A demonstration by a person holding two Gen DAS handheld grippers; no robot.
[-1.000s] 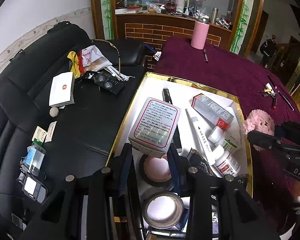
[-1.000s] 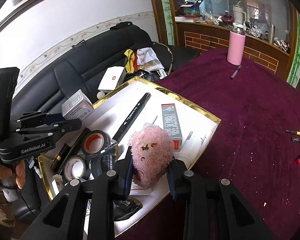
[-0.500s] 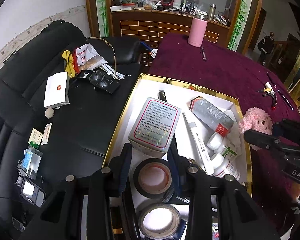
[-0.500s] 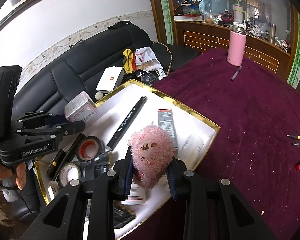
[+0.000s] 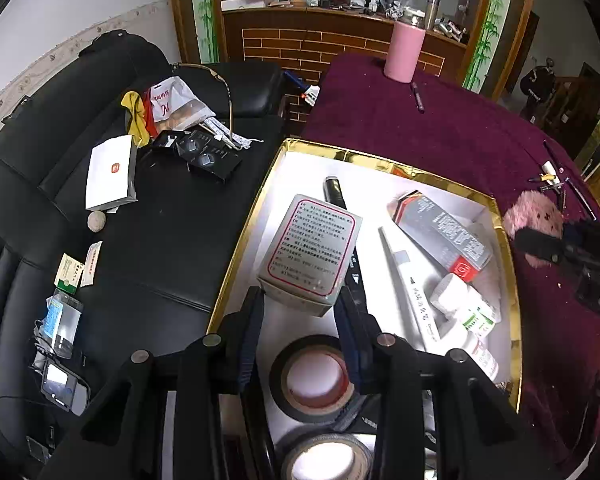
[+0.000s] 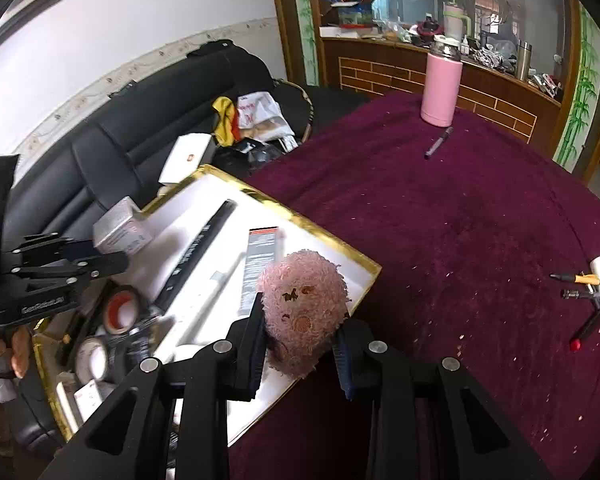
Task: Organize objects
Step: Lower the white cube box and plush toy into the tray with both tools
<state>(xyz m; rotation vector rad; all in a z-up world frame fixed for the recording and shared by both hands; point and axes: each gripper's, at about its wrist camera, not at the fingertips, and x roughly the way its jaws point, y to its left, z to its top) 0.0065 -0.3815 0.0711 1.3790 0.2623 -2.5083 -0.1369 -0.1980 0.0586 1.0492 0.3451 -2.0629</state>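
Both grippers are loaded, mid-carry. Left gripper (image 5: 300, 312) is clamped partway closed on a grey carton with red-bordered label (image 5: 310, 250), held above the white gold-rimmed tray (image 5: 380, 158). Right gripper (image 6: 300, 344) is pinched on a pink plush toy (image 6: 302, 312), held over the tray's near corner where it meets the maroon tablecloth (image 6: 460, 240).

Step in hand, as I read it: sorting items out of (or into) the tray. I can't tell which from this moment alone. The next move calls for a clear landing spot for each item, then lowering it before the fingers spread.

In the tray below the carton: two rolls of black tape (image 5: 314, 380), a long black marker (image 5: 336, 192), a white tube (image 5: 412, 284), a grey-and-red box (image 5: 444, 236), small white bottles (image 5: 468, 316). It's crowded, so little bare floor is left for the carton.

Around: a pink tumbler (image 6: 440, 88) and a pen (image 6: 438, 143) far across the table, loose pens (image 6: 584, 284) to the right, a black sofa (image 5: 160, 260) with a white box (image 5: 110, 174) and clutter.

Risk: the two grippers are near each other over the tray, so keep their paths apart.
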